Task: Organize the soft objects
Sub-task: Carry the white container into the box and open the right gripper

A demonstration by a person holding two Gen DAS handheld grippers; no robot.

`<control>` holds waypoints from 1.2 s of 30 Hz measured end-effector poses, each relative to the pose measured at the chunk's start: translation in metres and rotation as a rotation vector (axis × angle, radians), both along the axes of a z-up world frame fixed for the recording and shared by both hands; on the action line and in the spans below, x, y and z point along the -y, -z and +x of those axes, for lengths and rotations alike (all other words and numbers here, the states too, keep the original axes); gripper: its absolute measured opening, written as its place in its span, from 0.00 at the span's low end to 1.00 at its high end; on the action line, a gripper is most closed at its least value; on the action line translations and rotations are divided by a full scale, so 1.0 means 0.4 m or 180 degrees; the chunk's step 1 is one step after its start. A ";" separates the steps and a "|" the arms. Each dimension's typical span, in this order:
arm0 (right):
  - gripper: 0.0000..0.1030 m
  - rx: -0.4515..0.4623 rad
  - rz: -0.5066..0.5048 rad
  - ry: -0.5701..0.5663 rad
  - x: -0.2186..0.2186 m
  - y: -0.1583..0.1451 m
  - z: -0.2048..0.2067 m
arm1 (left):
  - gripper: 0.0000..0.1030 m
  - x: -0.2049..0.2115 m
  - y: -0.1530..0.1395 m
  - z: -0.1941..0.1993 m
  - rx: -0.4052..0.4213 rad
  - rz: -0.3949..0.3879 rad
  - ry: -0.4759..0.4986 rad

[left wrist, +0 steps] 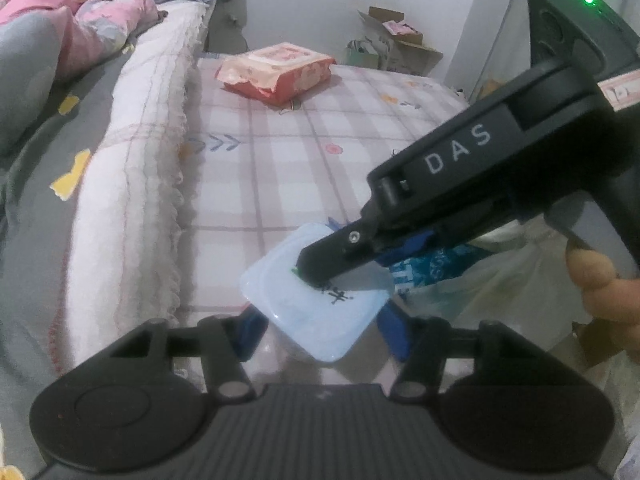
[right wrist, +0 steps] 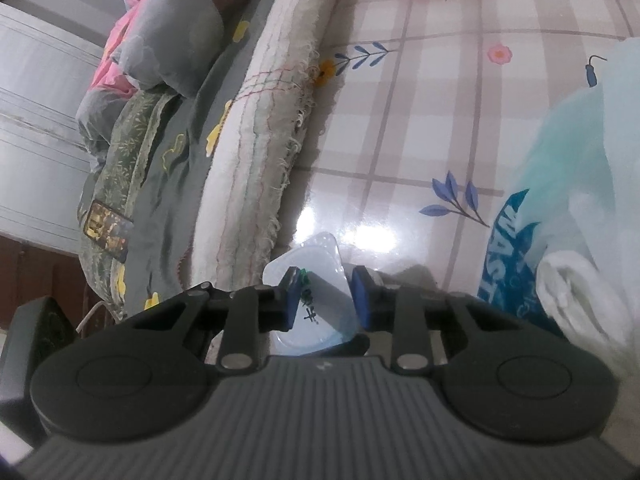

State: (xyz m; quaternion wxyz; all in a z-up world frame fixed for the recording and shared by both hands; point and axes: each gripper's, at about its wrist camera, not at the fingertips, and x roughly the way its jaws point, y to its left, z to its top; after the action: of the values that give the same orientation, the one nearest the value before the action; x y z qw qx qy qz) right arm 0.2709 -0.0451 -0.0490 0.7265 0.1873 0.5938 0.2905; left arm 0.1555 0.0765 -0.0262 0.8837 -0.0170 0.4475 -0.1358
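Observation:
A pale blue soft pack [left wrist: 316,312] with black writing lies on the glossy checked table cover [left wrist: 288,152]. My left gripper [left wrist: 320,332] stands open, its blue pads either side of the pack's near end. My right gripper [left wrist: 340,256] reaches in from the right and its fingers straddle the pack. In the right wrist view the right gripper [right wrist: 326,300] has its blue pads [right wrist: 362,300] on both sides of the pack [right wrist: 316,304]; whether they press on it is unclear. An orange wipes pack [left wrist: 276,70] lies farther back on the table.
A folded white fringed blanket [left wrist: 132,168] and grey and pink bedding [left wrist: 48,40] lie along the left. A translucent plastic bag with blue print [right wrist: 560,208] sits at the right, white cloth [right wrist: 576,300] inside. Cardboard boxes [left wrist: 396,40] stand beyond the table.

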 end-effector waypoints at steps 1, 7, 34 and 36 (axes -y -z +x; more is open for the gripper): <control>0.26 0.0030 0.0013 -0.0004 0.001 -0.010 -0.005 | 0.59 0.002 -0.010 -0.003 0.0022 0.0014 0.0000; 0.26 0.0232 0.0175 0.0052 0.048 -0.092 -0.036 | 0.58 0.037 -0.100 -0.025 0.0254 0.0076 0.0060; 0.26 0.0452 0.0172 0.1771 0.913 -0.251 -0.442 | 0.57 0.771 -0.196 -0.039 0.0018 -0.0278 0.1857; 0.27 0.0321 0.0198 0.1773 0.936 -0.219 -0.446 | 0.57 0.779 -0.171 -0.031 -0.0122 -0.0266 0.1899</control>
State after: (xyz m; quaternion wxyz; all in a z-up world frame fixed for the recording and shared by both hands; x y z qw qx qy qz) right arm 0.0923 -0.4195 0.0386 0.8009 0.3509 0.4734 0.1068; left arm 0.1431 -0.2352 0.0421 0.7947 0.0763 0.4434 -0.4074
